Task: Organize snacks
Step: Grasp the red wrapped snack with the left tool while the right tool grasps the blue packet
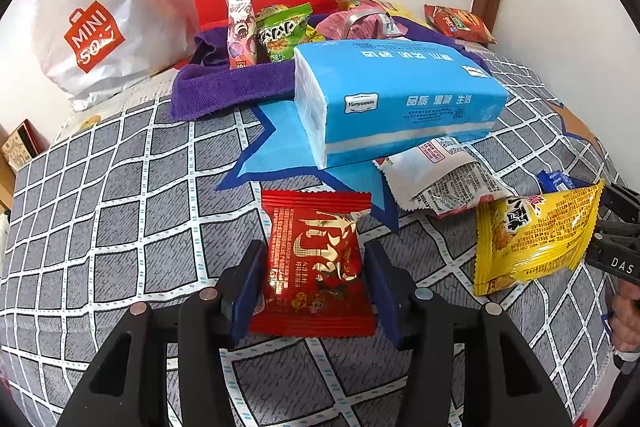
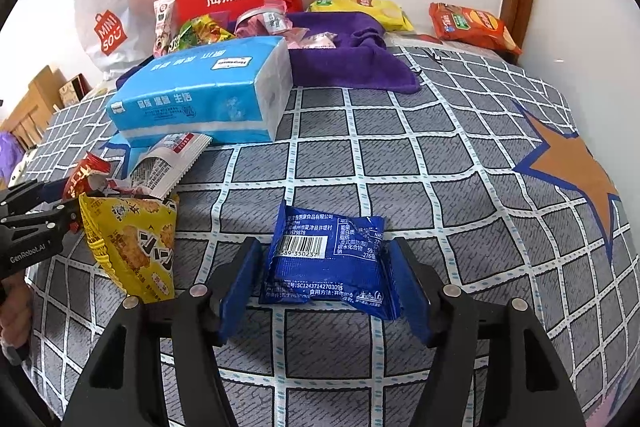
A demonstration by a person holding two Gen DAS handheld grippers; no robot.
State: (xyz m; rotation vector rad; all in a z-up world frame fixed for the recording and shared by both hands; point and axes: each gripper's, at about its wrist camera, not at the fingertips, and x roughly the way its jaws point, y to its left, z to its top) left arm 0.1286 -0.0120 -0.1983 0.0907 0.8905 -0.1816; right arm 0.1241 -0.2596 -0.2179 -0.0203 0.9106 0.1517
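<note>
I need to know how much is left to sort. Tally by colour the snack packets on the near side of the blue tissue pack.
Red packet: 1
Blue packet: 1
Yellow packet: 1
White packet, partly under the tissue pack: 1
Total: 4

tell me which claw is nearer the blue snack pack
Right. The right claw straddles the blue pack; the left claw is off to its left, around the red pack.
</note>
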